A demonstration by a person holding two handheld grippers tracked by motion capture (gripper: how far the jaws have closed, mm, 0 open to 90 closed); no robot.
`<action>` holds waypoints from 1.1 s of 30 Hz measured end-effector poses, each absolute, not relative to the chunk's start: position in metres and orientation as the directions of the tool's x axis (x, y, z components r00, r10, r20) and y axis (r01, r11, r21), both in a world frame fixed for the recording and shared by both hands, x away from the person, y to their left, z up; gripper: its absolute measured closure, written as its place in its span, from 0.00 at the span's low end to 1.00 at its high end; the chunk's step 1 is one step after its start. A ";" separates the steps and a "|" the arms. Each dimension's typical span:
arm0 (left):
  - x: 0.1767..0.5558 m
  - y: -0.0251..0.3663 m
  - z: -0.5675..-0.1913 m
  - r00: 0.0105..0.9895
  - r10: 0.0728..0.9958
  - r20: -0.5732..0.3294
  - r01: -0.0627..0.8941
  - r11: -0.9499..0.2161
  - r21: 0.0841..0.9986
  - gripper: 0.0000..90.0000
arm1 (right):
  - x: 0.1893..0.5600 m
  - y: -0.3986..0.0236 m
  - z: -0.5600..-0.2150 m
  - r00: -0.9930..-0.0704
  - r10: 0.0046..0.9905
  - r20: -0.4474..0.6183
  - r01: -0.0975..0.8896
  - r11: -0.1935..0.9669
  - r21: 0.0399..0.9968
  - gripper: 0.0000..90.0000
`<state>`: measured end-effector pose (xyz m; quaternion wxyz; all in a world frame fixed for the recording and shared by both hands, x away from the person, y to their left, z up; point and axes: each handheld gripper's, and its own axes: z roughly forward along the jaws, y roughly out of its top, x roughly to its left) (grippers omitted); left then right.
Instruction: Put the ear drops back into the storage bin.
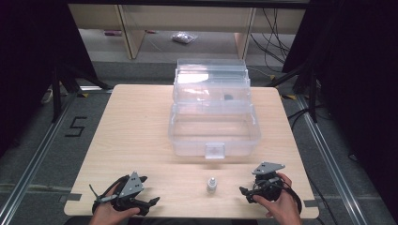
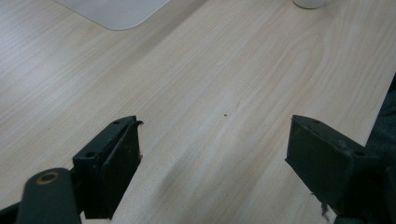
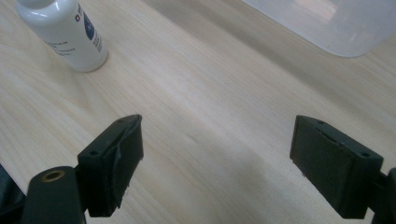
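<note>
Right now both grippers sit at the near edge of the bench, jaws spread wide w/ nothing between them. Left gripper (image 1: 149, 202) is near-left, right gripper (image 1: 243, 191) near-right, each held in a hand. Between them, closer to the right one, stands the small white bottle (image 1: 212, 185), upright, well clear of both. The right gripper view has it (image 3: 70, 35) off to the upper left of the jaws, not lined up between them.

Behind the bottle, mid-bench, sits the clear plastic box (image 1: 215, 136) w/ lid open and tiers stepped back; its front latch faces the bottle. Looks like the bottle is meant to go in there, but that's a guess.

Risks from here:
- Bottle is narrow and tall, likely light. A jaw clipping it on approach could tip it, and it'd prob roll toward the near edge.
- Right jaws are aimed off to one side of it, so closing w/o re-aiming first would miss or pinch off-centre.
- Smooth round body may twist or slip if gripped high.
- Box front wall could catch the bottle if carried in too low.
</note>
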<state>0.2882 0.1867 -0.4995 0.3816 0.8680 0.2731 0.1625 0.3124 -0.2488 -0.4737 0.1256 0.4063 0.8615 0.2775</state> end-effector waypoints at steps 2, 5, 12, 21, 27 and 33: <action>0.288 0.187 -0.500 0.798 0.598 0.075 0.349 -0.560 0.752 0.19 | 0.312 -0.248 -0.473 -0.641 0.768 0.013 0.633 0.519 0.574 0.20; 0.288 0.187 -0.500 0.797 0.599 0.075 0.349 -0.558 0.753 0.19 | 0.312 -0.246 -0.473 -0.638 0.770 0.020 0.638 0.514 0.573 0.20; 0.289 0.187 -0.500 0.796 0.600 0.085 0.347 -0.565 0.748 0.19 | 0.312 -0.241 -0.467 -0.681 0.732 -0.004 0.615 0.575 0.540 0.20; 0.289 0.188 -0.500 0.793 0.603 0.081 0.348 -0.560 0.752 0.19 | 0.315 -0.232 -0.458 -0.735 0.677 -0.039 0.568 0.646 0.510 0.22; 0.289 0.187 -0.501 0.792 0.606 0.073 0.354 -0.553 0.754 0.19 | 0.314 -0.223 -0.455 -0.740 0.671 -0.043 0.571 0.661 0.486 0.22; 0.289 0.187 -0.500 0.793 0.604 0.073 0.354 -0.555 0.753 0.19 | 0.316 -0.212 -0.451 -0.762 0.646 -0.039 0.559 0.688 0.463 0.22</action>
